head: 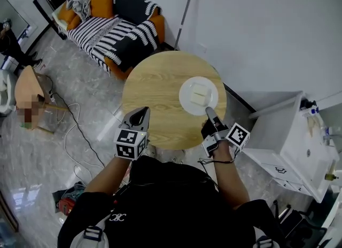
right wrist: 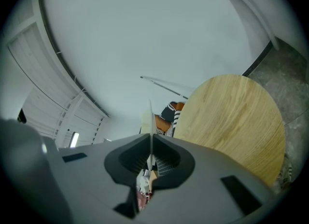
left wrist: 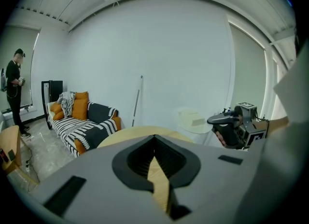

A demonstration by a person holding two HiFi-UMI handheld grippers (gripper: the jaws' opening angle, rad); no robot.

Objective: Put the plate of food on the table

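A white plate (head: 187,98) carrying a pale slab of food (head: 199,95) is over the right part of the round wooden table (head: 155,89). My right gripper (head: 208,111) is shut on the plate's near rim. In the right gripper view the plate (right wrist: 150,117) shows edge-on as a thin white line between the jaws, with the table (right wrist: 231,117) beside it. From the left gripper view the plate (left wrist: 193,120) seems slightly above the table top (left wrist: 130,133). My left gripper (head: 141,115) hangs at the table's near left edge, shut and holding nothing.
A striped sofa (head: 115,28) with orange cushions stands behind the table. A white cabinet (head: 288,134) is close on the right. A thin pole (head: 184,14) leans on the wall. A person (left wrist: 13,92) stands far left, near a small wooden table (head: 29,89).
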